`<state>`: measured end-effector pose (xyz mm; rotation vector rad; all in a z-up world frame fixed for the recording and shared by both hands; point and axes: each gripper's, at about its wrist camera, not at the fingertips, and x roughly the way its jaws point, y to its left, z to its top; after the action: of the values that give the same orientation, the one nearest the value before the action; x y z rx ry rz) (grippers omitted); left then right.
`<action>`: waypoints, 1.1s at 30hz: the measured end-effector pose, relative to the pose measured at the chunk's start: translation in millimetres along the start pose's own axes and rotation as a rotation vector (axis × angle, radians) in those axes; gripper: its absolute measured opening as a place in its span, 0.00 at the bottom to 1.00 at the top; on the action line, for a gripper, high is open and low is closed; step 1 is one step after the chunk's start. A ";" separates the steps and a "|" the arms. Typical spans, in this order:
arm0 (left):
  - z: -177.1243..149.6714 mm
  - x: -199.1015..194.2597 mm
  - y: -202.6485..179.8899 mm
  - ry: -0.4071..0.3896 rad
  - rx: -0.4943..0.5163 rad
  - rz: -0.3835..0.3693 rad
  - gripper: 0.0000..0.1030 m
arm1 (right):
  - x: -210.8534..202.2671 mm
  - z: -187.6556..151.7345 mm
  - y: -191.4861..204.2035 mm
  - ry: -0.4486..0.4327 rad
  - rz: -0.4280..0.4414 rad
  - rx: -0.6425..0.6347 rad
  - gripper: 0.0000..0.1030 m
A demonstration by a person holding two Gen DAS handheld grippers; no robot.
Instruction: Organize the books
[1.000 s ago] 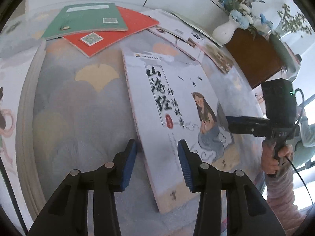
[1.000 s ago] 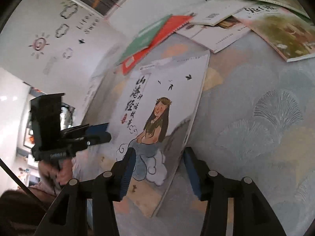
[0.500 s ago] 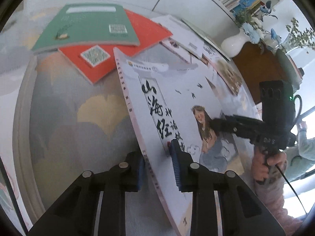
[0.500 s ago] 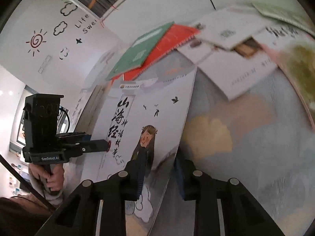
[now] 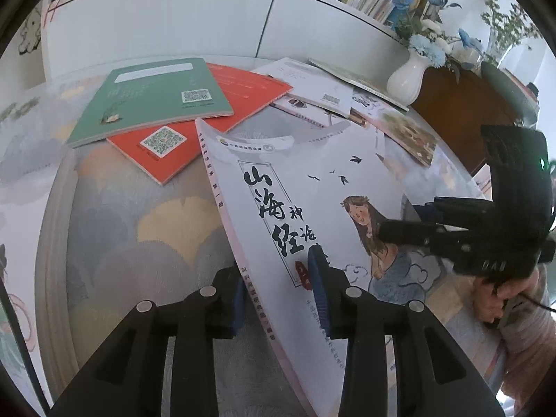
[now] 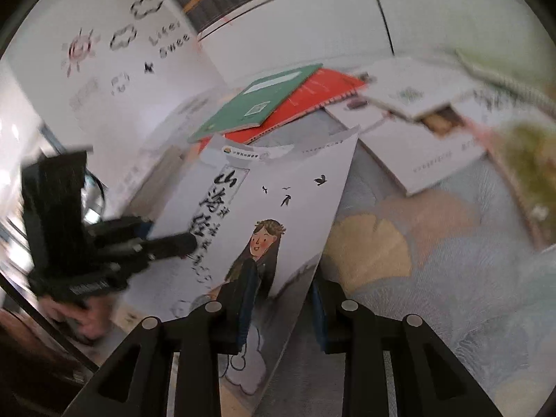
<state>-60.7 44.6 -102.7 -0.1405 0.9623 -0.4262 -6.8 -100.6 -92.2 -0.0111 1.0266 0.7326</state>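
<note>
So, going left to right: the left gripper (image 5: pixel 278 290) has its jaws clamped on the spine edge of the white book (image 5: pixel 312 187), one pad under, one on the cover. The book is lifted off the desk (image 5: pixel 139 243) and tilted, its far corner near the orange book (image 5: pixel 243 93) and the green book (image 5: pixel 153 97) stacked on it toward the desk's far left. On the opposite side, the right gripper (image 6: pixel 281 307) has its jaws closed on the book's open page edge — left pad on the cover over the girl drawing, right pad underneath.

What could go wrong, as I see it:

- It's a thin softcover and it's already bowing between the two grips. If the hands pull apart or twist out of sync, I'd guess the cover creases or tears.
- The right grip is on loose pages, not the spine — pages could fan out and slip, and that side drops.
- The raised far corner sits close to the orange and green books; swinging it forward could shove that pile, or the white booklets (image 5: pixel 312 87) behind it.
- Further right, the vase (image 5: pixel 406 76) stands at the desk's far right edge. A wide swing that way could tip it.

The right view is blurry, so how much paper that side really holds I can't tell.
</note>
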 end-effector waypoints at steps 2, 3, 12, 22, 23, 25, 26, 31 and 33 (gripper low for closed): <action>-1.0 -0.3 -1.1 -0.003 0.003 0.002 0.33 | 0.3 -0.4 1.6 -0.002 -0.010 -0.005 0.29; -1.7 -0.4 -1.4 -0.004 0.005 0.004 0.33 | 0.7 -0.3 -0.2 -0.002 -0.002 0.002 0.29; -2.2 -1.2 -0.9 -0.008 0.004 0.001 0.33 | -0.3 -1.0 -4.4 -0.002 0.023 0.019 0.29; -2.4 -0.6 -1.7 -0.009 0.005 0.000 0.33 | -0.6 -1.3 -6.7 -0.004 0.038 0.027 0.29; -2.4 -0.6 -2.0 -0.010 0.007 0.001 0.33 | -0.8 -1.5 -6.7 -0.004 0.038 0.028 0.29; -2.3 -0.7 -2.7 -0.010 0.009 0.001 0.33 | -1.2 -2.0 -6.5 -0.005 0.039 0.030 0.29; -2.3 -0.7 -3.0 -0.010 0.010 0.002 0.34 | -1.3 -2.0 -6.5 -0.006 0.041 0.031 0.29; -2.7 -0.5 -3.8 -0.011 0.011 0.005 0.35 | -0.8 -1.4 -7.7 -0.005 0.045 0.032 0.29; -2.7 -0.5 -4.0 -0.011 0.012 0.005 0.35 | -0.7 -1.5 -7.9 -0.006 0.045 0.032 0.30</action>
<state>-64.3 41.4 -102.7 -0.1298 0.9488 -0.4258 -3.7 -107.5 -95.0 0.0421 1.0358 0.7568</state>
